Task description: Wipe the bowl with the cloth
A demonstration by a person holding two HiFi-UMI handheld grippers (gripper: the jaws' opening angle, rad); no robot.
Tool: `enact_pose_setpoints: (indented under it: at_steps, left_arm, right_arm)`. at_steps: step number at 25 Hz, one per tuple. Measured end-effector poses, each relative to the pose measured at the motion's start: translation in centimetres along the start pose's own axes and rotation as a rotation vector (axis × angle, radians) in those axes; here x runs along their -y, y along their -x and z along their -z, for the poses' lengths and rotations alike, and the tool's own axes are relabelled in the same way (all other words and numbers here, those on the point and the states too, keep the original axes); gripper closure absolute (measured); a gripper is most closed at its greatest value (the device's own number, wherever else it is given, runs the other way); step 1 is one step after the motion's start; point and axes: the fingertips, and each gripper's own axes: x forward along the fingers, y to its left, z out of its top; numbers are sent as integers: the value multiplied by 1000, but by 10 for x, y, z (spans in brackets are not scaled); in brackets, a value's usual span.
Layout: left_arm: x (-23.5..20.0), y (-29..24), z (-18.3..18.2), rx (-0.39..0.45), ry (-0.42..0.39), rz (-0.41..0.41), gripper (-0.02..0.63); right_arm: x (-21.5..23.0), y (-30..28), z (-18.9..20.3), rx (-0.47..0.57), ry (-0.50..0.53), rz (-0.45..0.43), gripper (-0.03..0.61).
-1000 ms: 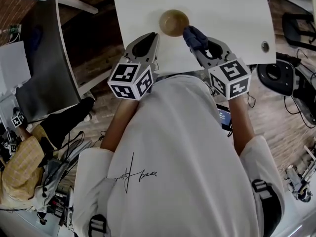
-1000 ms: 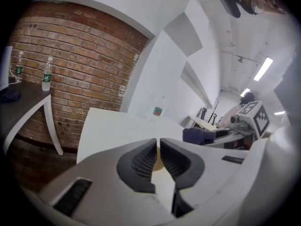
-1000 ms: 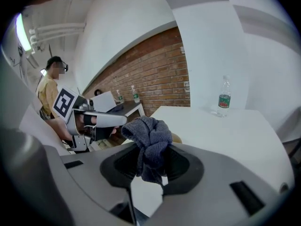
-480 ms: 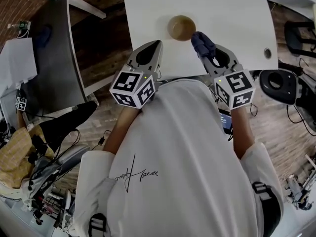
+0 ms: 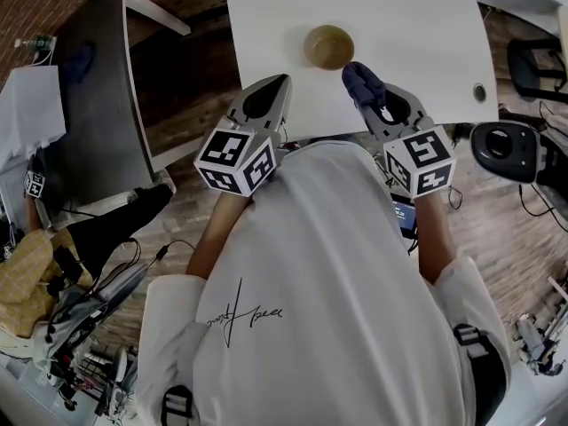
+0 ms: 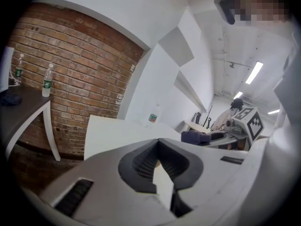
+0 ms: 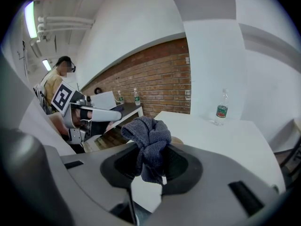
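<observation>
Holding the cloth (image 5: 362, 83) bunched in a dark blue wad, the right gripper (image 5: 365, 94) has its fingers clamped on the fabric. In the right gripper view the wad bulges above the tips and a tail hangs down between them. The bowl (image 5: 329, 46), tan and upright, sits on the white surface (image 5: 417, 16) in the upper middle of the head view. The cloth is just below and to the right of its rim, near but seemingly not touching. The left gripper (image 5: 280, 82) is at the surface's near edge, lower left of the bowl and apart from it, with its fingers pressed together on nothing.

The step in hand looks like bringing the cloth to the bowl; no wiping contact shows. The next move calls for carrying the wad up and left in the frame, over the rim and into the hollow, then sweeping round the inside. Nothing steadies the bowl, so a push could slide it. The left fingers would have to part before they could brace the rim.
</observation>
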Motion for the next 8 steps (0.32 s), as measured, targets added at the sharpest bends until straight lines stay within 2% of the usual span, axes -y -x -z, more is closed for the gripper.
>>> enact_pose_setpoints:
  at_steps: [4,8]
  left_arm:
    - [-6,4,-6,10,15,-5,620]
    - [-13,6,-12,28,13,-9,617]
  right_arm:
    - [-3,-1,-4,4,-8,13,469]
    - [2,-3,-11,20,-23,75,469]
